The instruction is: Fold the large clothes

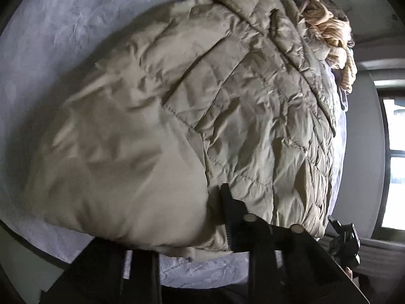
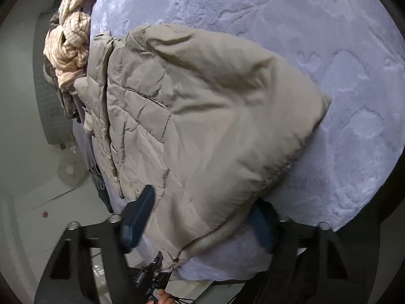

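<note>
A large beige quilted puffer jacket (image 1: 197,106) lies partly folded on a lavender plush bed cover (image 1: 63,25); it also shows in the right wrist view (image 2: 202,126). In the left wrist view one black finger (image 1: 227,210) shows against the jacket's near edge; the other finger is hidden under the fabric. My right gripper (image 2: 200,217) has blue fingers (image 2: 139,217) spread wide on either side of the jacket's near corner, which lies between them.
A cream striped knit garment (image 2: 69,50) and darker clothes are piled at the bed's edge beyond the jacket, also in the left wrist view (image 1: 331,38). The pale floor (image 2: 22,139) lies left of the bed. A window (image 1: 397,164) is at right.
</note>
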### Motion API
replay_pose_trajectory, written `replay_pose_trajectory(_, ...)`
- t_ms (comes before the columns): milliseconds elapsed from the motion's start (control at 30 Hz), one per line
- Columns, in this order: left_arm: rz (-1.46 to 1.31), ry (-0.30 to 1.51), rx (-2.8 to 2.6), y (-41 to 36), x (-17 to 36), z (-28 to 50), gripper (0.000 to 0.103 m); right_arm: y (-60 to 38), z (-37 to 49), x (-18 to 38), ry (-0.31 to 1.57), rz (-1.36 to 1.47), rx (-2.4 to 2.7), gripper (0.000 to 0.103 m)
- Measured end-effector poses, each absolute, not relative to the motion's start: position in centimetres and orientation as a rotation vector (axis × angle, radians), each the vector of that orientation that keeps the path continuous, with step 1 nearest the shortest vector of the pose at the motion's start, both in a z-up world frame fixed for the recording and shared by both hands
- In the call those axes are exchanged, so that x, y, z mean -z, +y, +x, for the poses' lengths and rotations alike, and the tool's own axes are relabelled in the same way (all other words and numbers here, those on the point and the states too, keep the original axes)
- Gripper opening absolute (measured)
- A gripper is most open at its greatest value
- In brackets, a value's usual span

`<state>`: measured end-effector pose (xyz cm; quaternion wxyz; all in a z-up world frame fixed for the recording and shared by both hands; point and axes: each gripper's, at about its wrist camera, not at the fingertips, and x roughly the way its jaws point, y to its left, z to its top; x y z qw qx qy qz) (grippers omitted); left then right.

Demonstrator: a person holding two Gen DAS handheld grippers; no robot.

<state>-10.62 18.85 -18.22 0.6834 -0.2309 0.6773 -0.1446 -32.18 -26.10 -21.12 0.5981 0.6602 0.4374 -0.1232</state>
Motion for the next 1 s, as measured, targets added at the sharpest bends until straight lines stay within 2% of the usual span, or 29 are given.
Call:
replay_pose_trajectory(67,-0.512,1.494,0.345,19.1,17.5,-10.6,0.024,-25.9,-32.2,21.2,1.001,1.544,0.276,0.056)
replay_pose_trajectory(133,-0.496,1.473,0.365,19.1,16.8,-10.3,0.024,-25.7,-32.2,21.3,1.015,1.538,0.296,0.030)
replay_pose_trajectory(233,-0.465,1.444,0.364,19.3,16.2,-9.8,0.024,-25.6,-32.2,21.3,1.016,1.526,0.318,0.014)
replay_pose_trajectory(367,-0.432,1.447,0.398,19.0,15.9,-9.2,0.024,-25.2,-31.6,20.0,1.002,1.447,0.330,0.010)
replay_pose_trajectory(400,-0.422,1.439,0.410,19.1,15.7,-9.1,0.022,-25.2,-31.5,19.7,1.001,1.430,0.331,0.009)
replay_pose_trajectory(433,-0.416,1.427,0.425,19.2,15.3,-9.0,0.014,-25.1,-31.4,19.3,0.998,1.414,0.334,0.009)
replay_pose_trajectory(733,-0.416,1.283,0.506,19.3,10.3,-6.8,0.014,-25.3,-28.5,14.0,0.972,1.215,0.286,0.008)
replay_pose_trajectory(1000,-0.400,1.113,0.460,17.0,4.0,-1.5,0.014,-26.8,-21.0,6.8,0.926,0.994,0.142,0.008)
